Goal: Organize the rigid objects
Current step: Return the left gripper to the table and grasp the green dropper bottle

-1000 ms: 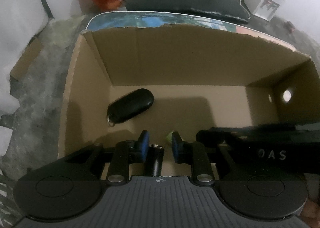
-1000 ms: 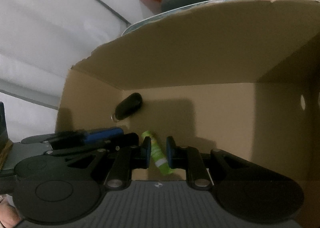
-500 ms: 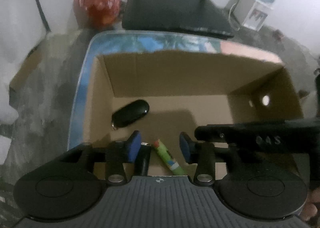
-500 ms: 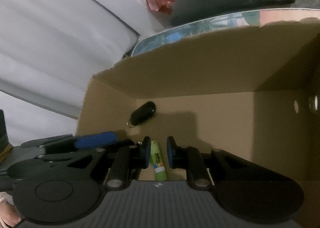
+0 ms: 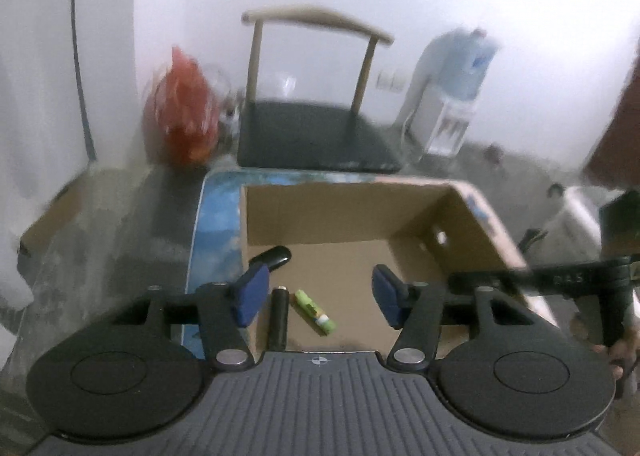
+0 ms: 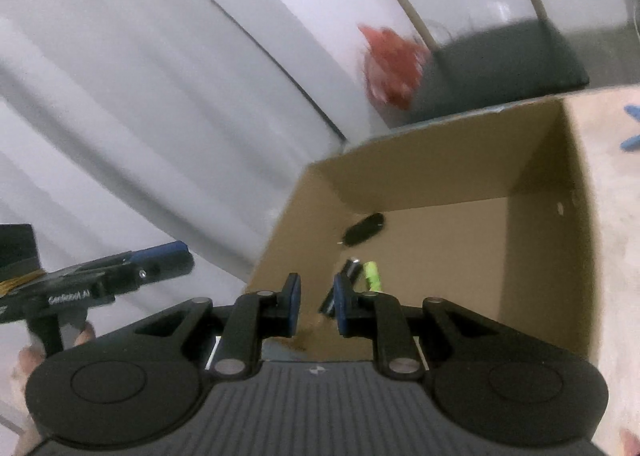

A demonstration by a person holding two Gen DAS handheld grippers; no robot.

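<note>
Now green tube (image 5: 315,312) lies in box (image 5: 344,211), below empty left tongs (image 5: 318,298).

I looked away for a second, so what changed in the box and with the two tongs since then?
Both tongs pulled up and back out of the cardboard box. The left tongs have just been opening, letting go of the black cylinder, which lies beside the green tube. The right tongs remain shut and empty. The black oval case has not moved.

Matt brown cardboard box (image 5: 344,211); glossy black plastic key fob (image 5: 276,256); smooth green plastic tube (image 5: 314,311); crinkled shiny red bag (image 5: 182,119)
</note>
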